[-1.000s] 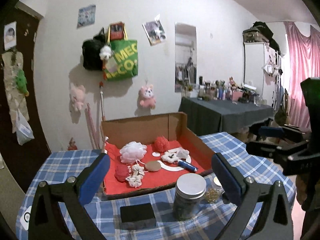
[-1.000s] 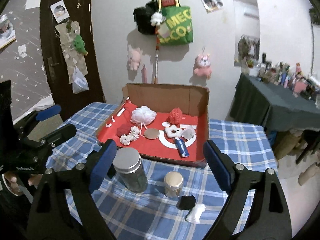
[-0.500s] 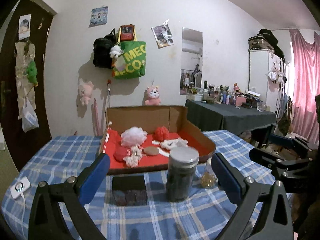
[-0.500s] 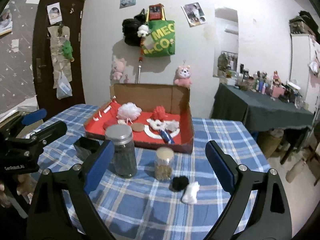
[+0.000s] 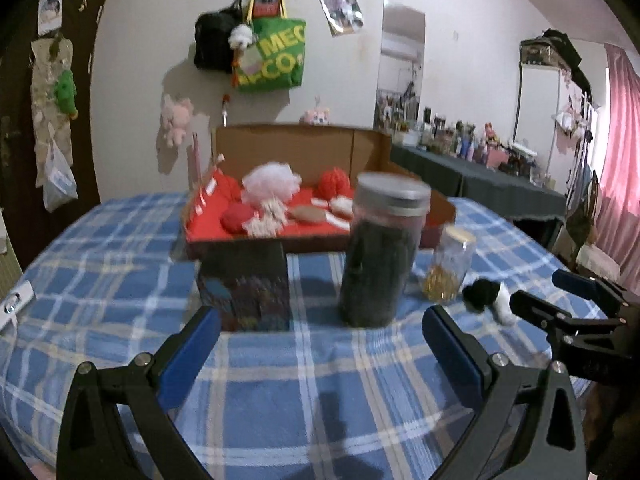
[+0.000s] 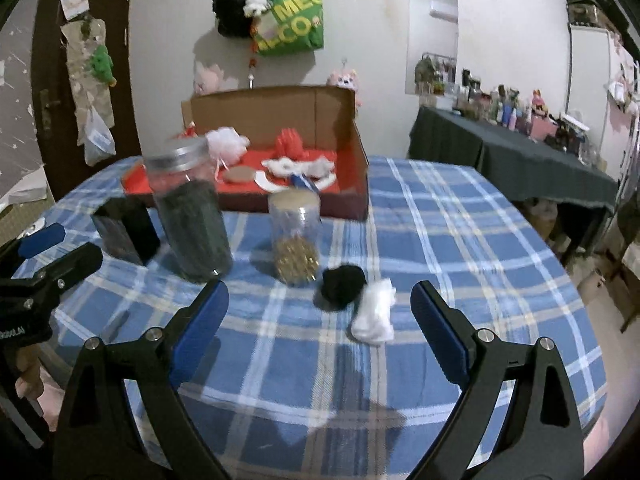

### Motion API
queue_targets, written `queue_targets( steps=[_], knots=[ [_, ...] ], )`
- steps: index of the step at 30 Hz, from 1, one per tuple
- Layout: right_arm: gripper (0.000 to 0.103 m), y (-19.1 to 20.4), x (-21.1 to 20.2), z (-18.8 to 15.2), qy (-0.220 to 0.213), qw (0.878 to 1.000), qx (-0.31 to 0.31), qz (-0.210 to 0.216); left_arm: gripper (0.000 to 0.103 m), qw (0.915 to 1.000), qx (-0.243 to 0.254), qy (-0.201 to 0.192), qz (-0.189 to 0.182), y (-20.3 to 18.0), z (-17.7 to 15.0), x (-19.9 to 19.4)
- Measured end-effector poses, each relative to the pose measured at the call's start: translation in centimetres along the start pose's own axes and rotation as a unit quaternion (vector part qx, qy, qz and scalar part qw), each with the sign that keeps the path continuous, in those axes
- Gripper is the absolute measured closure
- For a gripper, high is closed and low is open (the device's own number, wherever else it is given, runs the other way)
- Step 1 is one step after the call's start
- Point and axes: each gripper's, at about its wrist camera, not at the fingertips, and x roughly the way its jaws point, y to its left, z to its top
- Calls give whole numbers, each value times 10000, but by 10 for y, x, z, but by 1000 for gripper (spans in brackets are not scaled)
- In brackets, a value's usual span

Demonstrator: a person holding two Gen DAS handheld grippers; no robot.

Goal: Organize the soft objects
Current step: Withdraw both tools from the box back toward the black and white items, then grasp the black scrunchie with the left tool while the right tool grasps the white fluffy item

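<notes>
My left claw [image 5: 320, 340] is spread wide and empty above the blue plaid table [image 5: 120, 272]. My right claw [image 6: 320, 304] is also wide and empty. Landmark: tall dark jar [image 6: 188, 212] with a metal lid. Just right of it stands the small jar [image 6: 296, 236] of gold bits. Right of that, a black pom-pom [image 6: 343, 282] touches a white soft piece [image 6: 374, 312], both on the cloth before my right claw. Left of the tall jar sits a dark box [image 5: 244, 284]. Behind the jar is the cardboard box [image 6: 280, 112], red-lined, holding a white puff [image 5: 272, 184] and red pom-poms [image 5: 335, 182].
</notes>
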Motion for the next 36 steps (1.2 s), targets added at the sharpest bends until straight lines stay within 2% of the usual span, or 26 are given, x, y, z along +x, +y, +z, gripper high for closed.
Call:
queue_targets(
  steps=[8, 14, 17, 20, 23, 30, 33, 36],
  knots=[
    [10, -15, 14, -11, 267, 9996, 124, 6, 0, 9993, 44, 332, -170, -13, -6, 17],
    [10, -44, 26, -11, 544, 9984, 138, 115, 0, 9964, 99, 600, -594, -40, -1, 33],
    [10, -63, 35, -11, 776, 9964, 69, 344, 0, 9947, 209, 684, -745, -62, 4, 43],
    [10, -81, 46, -11, 1039, 9918, 36, 749, 2, 9928, 348, 755, -861, -84, 8, 53],
    [10, -93, 55, -10, 1213, 9864, -114, 1101, 9, 9904, 445, 883, -966, -103, 13, 64],
    [26, -100, 65, -5, 1375, 9749, -495, 1682, 20, 9866, 578, 1074, -1085, -131, 23, 89],
    [35, -98, 68, -5, 1419, 9690, -569, 1942, 26, 9850, 621, 1156, -1122, -136, 25, 97],
    [49, -95, 70, -5, 1432, 9661, -704, 2029, 31, 9831, 666, 1257, -1156, -141, 24, 104]
  ],
)
